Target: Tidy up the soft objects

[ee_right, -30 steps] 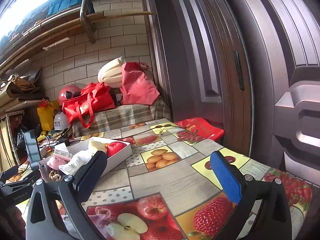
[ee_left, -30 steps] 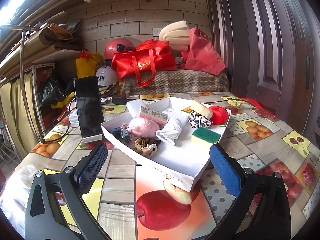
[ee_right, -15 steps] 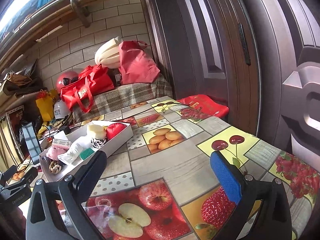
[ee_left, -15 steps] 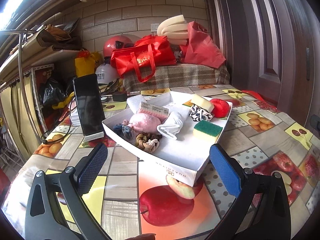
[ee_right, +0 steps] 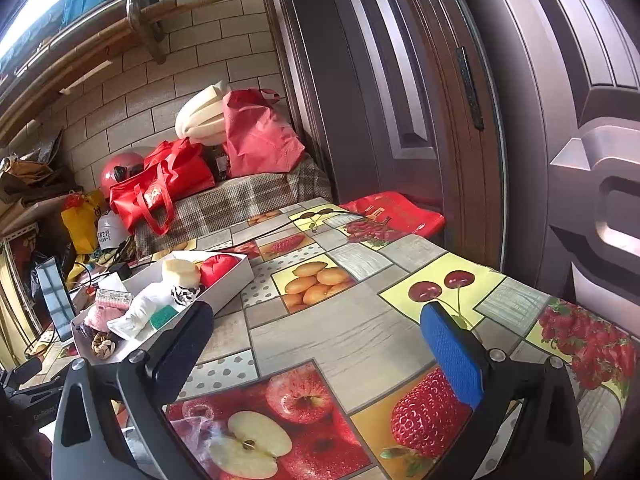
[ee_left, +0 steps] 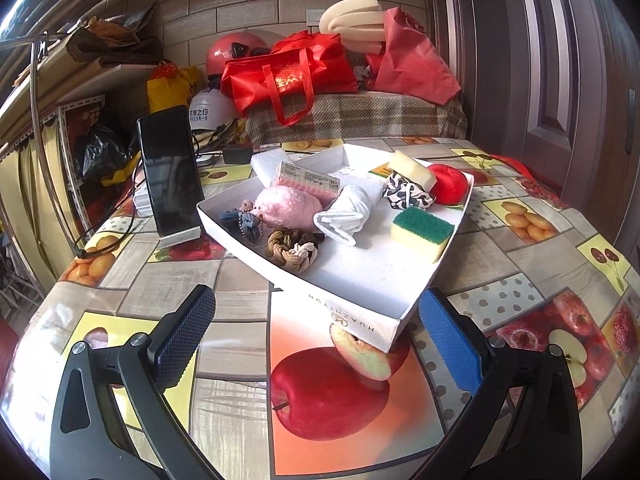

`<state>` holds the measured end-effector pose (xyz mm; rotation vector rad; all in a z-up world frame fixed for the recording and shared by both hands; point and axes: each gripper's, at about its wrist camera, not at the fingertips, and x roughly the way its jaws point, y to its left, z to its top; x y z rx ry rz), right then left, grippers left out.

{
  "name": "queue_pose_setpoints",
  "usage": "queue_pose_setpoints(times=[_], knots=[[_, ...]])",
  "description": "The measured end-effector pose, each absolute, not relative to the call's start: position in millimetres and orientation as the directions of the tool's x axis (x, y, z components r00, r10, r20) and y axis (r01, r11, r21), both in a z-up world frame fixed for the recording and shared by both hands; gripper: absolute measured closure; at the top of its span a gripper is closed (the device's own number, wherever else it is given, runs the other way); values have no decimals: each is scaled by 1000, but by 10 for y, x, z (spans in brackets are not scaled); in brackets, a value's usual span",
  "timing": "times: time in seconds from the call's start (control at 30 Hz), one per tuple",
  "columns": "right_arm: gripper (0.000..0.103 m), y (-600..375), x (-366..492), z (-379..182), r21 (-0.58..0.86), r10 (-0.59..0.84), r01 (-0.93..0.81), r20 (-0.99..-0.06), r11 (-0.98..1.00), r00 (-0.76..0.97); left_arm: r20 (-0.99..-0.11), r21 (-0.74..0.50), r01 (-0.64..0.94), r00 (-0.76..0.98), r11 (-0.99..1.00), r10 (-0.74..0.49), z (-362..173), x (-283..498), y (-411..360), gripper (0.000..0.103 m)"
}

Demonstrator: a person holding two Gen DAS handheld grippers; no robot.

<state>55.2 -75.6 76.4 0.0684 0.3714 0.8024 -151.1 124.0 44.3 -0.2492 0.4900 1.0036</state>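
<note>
A white cardboard tray (ee_left: 352, 316) (ee_right: 236, 284) sits on the fruit-print table and holds soft items: a pink fluffy piece (ee_left: 286, 208), a rolled white cloth (ee_left: 344, 216), a green-and-yellow sponge (ee_left: 422, 230), a braided rope knot (ee_left: 290, 250), a black-and-white scrunchie (ee_left: 406, 196), a red cushion (ee_left: 450, 184) and a cream foam block (ee_left: 412, 168). My left gripper (ee_left: 316, 336) hangs open just in front of the tray's near corner, with nothing between its fingers. My right gripper (ee_right: 320, 344) is open over bare table, to the right of the tray.
A dark phone (ee_left: 170, 170) stands upright on a stand left of the tray, with cables behind it. Red bags (ee_left: 288, 76) and foam rolls (ee_left: 356, 20) lie on a plaid-covered bench. A brown door (ee_right: 440, 100) closes the right side. A red bag (ee_right: 394, 212) lies at the table's far edge.
Both grippers have risen and tilted down a little, so the tray and table sit lower and fuller in each view. Nothing in the tray has moved; both stay open.
</note>
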Motion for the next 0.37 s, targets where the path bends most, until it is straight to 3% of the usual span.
queue_pose_setpoints(times=[0.37], knots=[[0, -717, 419, 803, 135, 707, -701, -261, 701, 657, -528, -44, -842, 477, 538, 703, 422, -1535, 1391, 0]])
